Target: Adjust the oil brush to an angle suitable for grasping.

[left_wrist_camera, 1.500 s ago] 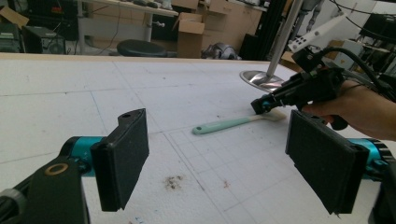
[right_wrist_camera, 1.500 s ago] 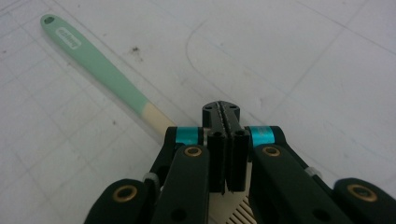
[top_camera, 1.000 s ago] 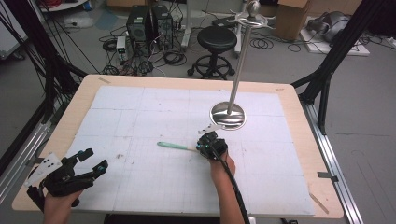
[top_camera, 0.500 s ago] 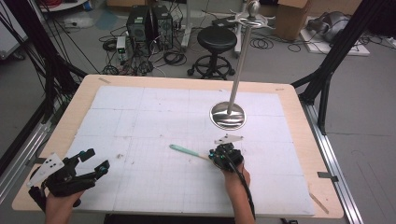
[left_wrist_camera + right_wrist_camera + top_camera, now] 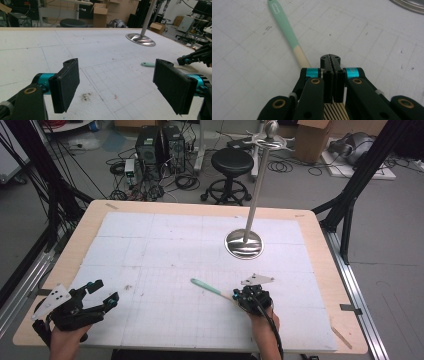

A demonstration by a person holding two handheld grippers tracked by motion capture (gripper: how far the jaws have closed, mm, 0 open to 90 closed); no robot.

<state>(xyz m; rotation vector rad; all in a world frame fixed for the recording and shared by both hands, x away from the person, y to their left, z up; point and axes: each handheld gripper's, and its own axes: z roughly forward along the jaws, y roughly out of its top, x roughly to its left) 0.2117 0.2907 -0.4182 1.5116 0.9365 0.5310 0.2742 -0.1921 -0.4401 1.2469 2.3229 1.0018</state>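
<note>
While your right gripper [image 5: 331, 61] keeps its jaws pressed together over the comb's [image 5: 287, 32] wooden teeth — handle pointing ahead-left — your left gripper [image 5: 120, 82] stands spread, holding nothing.

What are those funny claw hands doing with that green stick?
A person holds a claw-like gripper in each hand at a white table. The right gripper is pinched shut on the wooden, slotted end of a utensil with a mint-green handle, holding it low over the table. The left gripper waits near the table's corner with its jaws wide open, holding nothing. A tall metal stand rises farther back.
</note>
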